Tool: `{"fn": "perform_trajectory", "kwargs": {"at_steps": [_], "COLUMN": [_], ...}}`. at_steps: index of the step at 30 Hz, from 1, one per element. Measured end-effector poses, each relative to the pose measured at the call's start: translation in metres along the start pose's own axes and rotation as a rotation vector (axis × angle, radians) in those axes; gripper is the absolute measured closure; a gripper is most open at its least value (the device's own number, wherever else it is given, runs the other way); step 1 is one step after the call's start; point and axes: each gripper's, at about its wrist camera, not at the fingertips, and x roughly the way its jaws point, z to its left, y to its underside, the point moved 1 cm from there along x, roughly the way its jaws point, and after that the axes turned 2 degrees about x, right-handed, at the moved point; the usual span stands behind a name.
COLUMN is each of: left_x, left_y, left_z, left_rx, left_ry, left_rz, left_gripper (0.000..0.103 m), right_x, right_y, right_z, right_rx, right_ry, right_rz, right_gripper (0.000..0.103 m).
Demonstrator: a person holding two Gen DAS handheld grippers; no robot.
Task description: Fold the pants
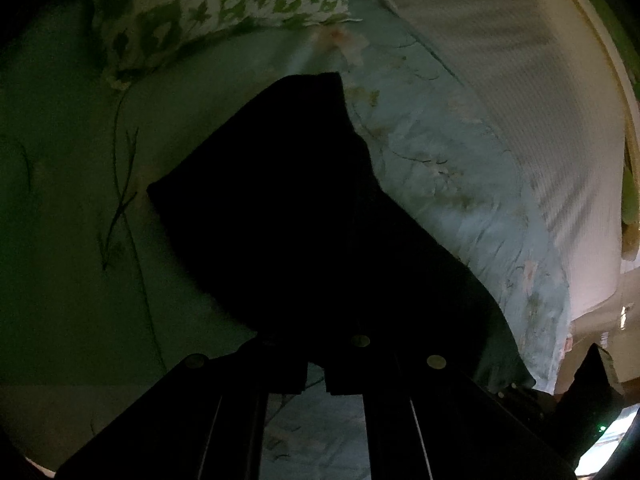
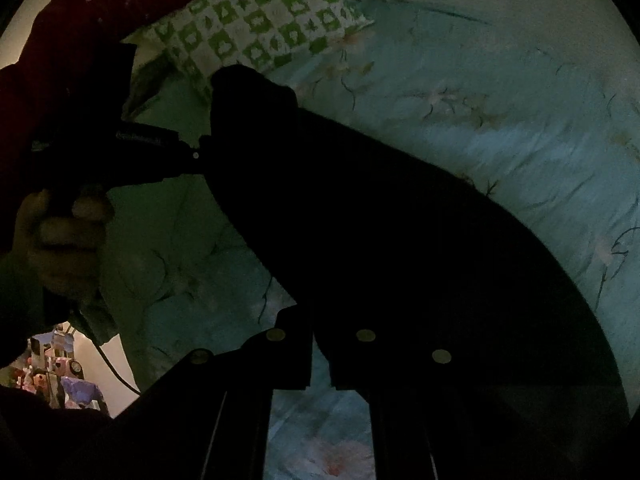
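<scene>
The black pants (image 1: pixel 280 208) hang over a bed with a light blue flowered sheet (image 1: pixel 460 184). In the left wrist view my left gripper (image 1: pixel 316 364) is shut on the pants' near edge, and the cloth drapes away forward. In the right wrist view my right gripper (image 2: pixel 320 360) is shut on another part of the pants (image 2: pixel 380 232), which stretch up and left to the left gripper (image 2: pixel 196 156), held by a hand (image 2: pixel 64 236). The scene is very dark and the pants show no detail.
A green and white checked pillow (image 1: pixel 208 4) (image 2: pixel 264 24) lies at the head of the bed. A white textured cover (image 1: pixel 532 128) lies along the bed's right side. A cluttered room shows at the lower left in the right wrist view (image 2: pixel 64 372).
</scene>
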Motion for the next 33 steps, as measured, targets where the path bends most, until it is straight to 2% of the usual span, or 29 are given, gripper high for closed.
{"fn": "perform_trajectory", "kwargs": {"at_steps": [8,11,13,16,18,22,24,27,29,33], "left_x": [0.002,-0.002,-0.005,-0.012,-0.015,-0.021,-0.021,-0.021,-0.018,-0.01], "left_y": [0.001,0.001,0.0,0.0,-0.001,-0.005,-0.008,-0.013,-0.019,-0.03], "left_z": [0.014,0.017,0.018,0.023,0.026,0.031,0.033,0.032,0.029,0.027], "left_rx": [-0.012,-0.004,0.0,-0.021,-0.041,-0.079,-0.102,-0.139,-0.147,-0.155], "left_ry": [-0.021,-0.057,-0.073,-0.082,-0.093,-0.097,-0.087,-0.072,-0.094,-0.137], "left_rz": [0.014,0.009,0.011,0.022,0.03,0.047,0.071,0.089,0.103,0.124], "left_gripper": [0.097,0.094,0.092,0.081,0.058,0.043,0.032,0.029,0.025,0.024], "right_x": [0.012,0.013,0.013,0.011,0.009,0.002,-0.003,-0.01,-0.016,-0.021], "right_y": [0.003,0.002,0.002,0.001,0.0,-0.007,-0.013,-0.023,-0.031,-0.051], "right_z": [-0.002,-0.001,0.001,0.005,0.007,0.004,-0.002,-0.015,-0.028,-0.063], "right_rx": [0.023,0.036,0.038,0.028,0.028,0.06,0.087,0.134,0.172,0.257], "right_ry": [-0.009,-0.022,-0.039,-0.052,-0.06,-0.079,-0.081,-0.074,-0.065,-0.02], "right_rz": [0.039,0.04,0.037,0.03,0.023,-0.004,-0.026,-0.056,-0.08,-0.133], "right_gripper": [0.089,0.079,0.066,0.061,0.061,0.061,0.06,0.058,0.057,0.054]}}
